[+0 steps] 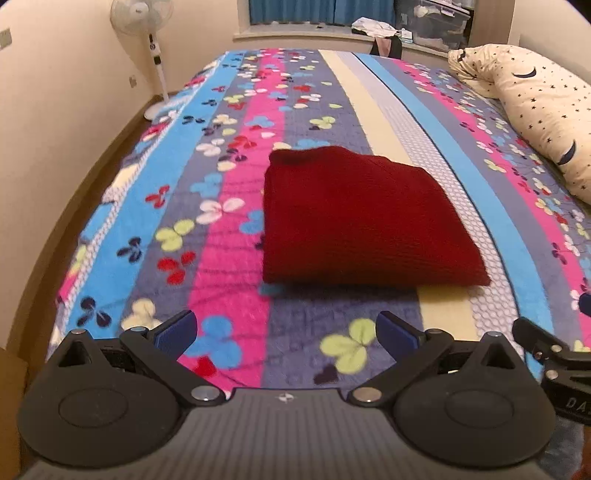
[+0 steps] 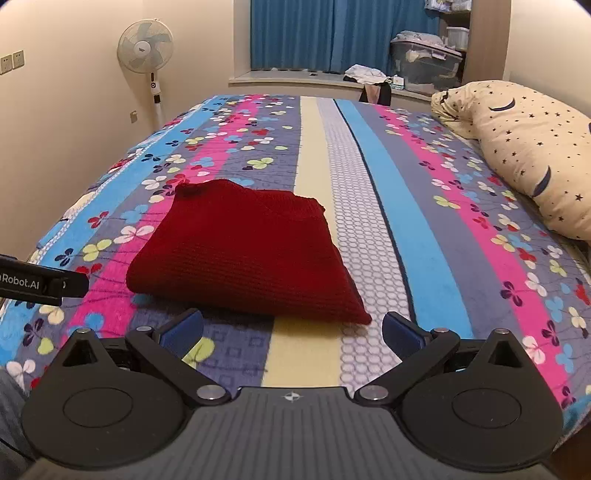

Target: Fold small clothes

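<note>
Home bedroom, bed (image 2: 369, 206) under a striped floral blanket, starry pillow (image 2: 524, 147), pedestal fan (image 2: 146, 48), blue curtains (image 2: 332, 33)

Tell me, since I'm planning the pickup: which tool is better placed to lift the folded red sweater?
Probably the right tool: the red sweater's near corner lies just ahead of its open jaws. The left tool, also open, sits farther back from the sweater.

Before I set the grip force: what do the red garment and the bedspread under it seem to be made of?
Red garment: looks like a matte knit, perhaps wool or acrylic; fine ribbed rows show. Bedspread: looks like soft plush fleece, with a fuzzy nap blurring its printed stripes and flowers.
</note>
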The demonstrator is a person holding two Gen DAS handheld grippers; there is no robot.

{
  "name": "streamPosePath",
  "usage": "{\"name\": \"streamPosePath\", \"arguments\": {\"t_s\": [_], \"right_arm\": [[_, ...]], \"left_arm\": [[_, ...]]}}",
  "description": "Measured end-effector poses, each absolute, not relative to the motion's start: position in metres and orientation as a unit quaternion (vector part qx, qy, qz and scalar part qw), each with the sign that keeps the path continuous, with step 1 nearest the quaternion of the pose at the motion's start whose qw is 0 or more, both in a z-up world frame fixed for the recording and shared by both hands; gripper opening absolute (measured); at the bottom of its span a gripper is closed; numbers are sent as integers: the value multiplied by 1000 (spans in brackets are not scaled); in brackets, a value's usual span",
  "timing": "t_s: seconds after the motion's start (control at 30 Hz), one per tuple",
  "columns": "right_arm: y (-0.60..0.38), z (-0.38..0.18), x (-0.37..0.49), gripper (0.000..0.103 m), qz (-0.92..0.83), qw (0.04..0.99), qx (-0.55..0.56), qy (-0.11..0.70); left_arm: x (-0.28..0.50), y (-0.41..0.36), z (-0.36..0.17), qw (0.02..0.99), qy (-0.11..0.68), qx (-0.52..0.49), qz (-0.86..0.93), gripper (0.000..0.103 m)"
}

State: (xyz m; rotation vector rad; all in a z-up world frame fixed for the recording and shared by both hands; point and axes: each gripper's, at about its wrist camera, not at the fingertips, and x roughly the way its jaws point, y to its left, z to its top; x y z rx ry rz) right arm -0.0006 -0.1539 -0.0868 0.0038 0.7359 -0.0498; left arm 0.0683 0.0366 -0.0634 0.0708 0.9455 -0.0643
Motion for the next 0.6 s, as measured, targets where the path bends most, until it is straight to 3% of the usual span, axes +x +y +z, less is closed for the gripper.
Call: {"name": "streamPosePath", "arguments": {"t_s": [0.6], "right_arm": [[-147,-76,-29,102,-21,939,-14,344]], "left_arm": [[46,31,-56,898,436,51,-25,103]]}}
